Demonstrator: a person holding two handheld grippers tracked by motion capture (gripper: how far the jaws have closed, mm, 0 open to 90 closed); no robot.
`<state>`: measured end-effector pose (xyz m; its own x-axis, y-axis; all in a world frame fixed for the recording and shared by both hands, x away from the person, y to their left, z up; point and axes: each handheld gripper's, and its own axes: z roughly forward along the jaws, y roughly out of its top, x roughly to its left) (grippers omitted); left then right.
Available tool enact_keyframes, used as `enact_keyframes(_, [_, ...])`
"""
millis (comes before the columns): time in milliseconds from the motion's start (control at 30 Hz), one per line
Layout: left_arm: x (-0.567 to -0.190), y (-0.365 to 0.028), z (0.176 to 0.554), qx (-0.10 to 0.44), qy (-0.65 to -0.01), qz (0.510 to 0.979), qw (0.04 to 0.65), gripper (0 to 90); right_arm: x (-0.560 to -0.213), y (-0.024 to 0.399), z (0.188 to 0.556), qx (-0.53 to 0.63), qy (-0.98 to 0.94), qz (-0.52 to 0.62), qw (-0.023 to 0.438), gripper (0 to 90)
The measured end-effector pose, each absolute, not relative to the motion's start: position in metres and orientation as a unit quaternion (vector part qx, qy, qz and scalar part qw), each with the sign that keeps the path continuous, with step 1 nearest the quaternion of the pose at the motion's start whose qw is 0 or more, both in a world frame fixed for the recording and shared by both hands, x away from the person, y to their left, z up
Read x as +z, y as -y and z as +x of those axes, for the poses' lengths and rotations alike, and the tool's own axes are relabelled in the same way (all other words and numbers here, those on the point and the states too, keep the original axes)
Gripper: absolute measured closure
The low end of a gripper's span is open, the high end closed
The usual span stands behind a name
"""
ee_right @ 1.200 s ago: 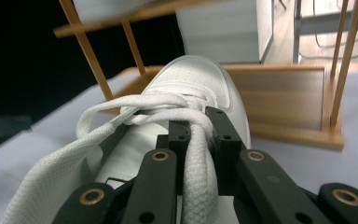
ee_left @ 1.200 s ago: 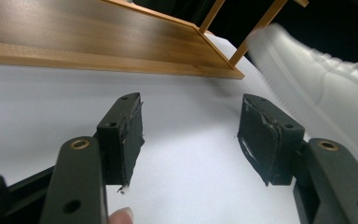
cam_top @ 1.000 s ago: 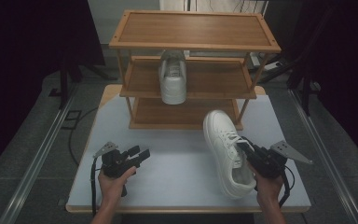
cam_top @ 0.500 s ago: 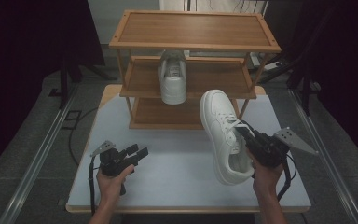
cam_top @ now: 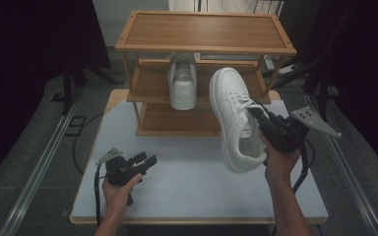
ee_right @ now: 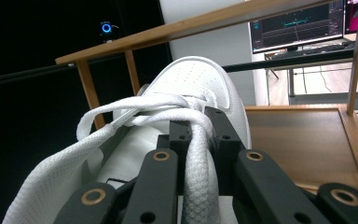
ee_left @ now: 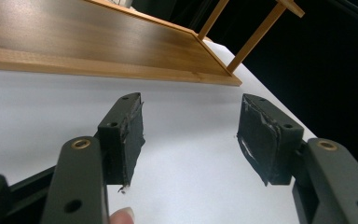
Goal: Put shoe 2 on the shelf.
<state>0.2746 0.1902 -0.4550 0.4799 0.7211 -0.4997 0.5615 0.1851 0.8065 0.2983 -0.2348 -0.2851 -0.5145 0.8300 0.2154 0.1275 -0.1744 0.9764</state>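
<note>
- Two white sneakers are showing: one shoe [cam_top: 236,118] is hanging in the air from the right gripper [cam_top: 263,123], the other, the second sneaker [cam_top: 182,83], is sitting on the middle shelf of the one wooden rack [cam_top: 204,46].
- Two grippers are working here; the left gripper [cam_top: 145,161] is resting low over the white table [cam_top: 187,191], its jaws standing wide apart around nothing.
- The right fingers are clamping the shoe's tongue and laces [ee_right: 191,140]; the toe is pointing away from the fingertips, toward the rack, with the heel hanging nearer the hand.
- Bare table is lying ahead of the left fingers as far as the rack's bottom shelf edge [ee_left: 112,67].
</note>
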Motion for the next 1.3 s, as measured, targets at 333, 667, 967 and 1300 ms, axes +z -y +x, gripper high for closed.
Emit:
enact_keyframes(333, [-0.453, -0.194, 0.274, 0.068, -0.506, 0.631, 0.584, 40.0, -0.272, 0.218, 0.326, 0.634, -0.583, 0.422, 0.282, 82.6])
enact_keyframes(667, [-0.452, -0.196, 0.274, 0.068, -0.506, 0.628, 0.587, 40.0, -0.276, 0.206, 0.356, 0.621, -0.580, 0.449, 0.276, 82.7])
enact_keyframes(967, [-0.451, -0.199, 0.274, 0.068, -0.508, 0.624, 0.590, 40.0, -0.267, 0.199, 0.382, 0.608, -0.576, 0.462, 0.293, 82.7])
enact_keyframes(1300, [-0.452, -0.201, 0.275, 0.069, -0.511, 0.621, 0.590, 40.0, -0.271, 0.191, 0.406, 0.608, -0.570, 0.475, 0.283, 82.7])
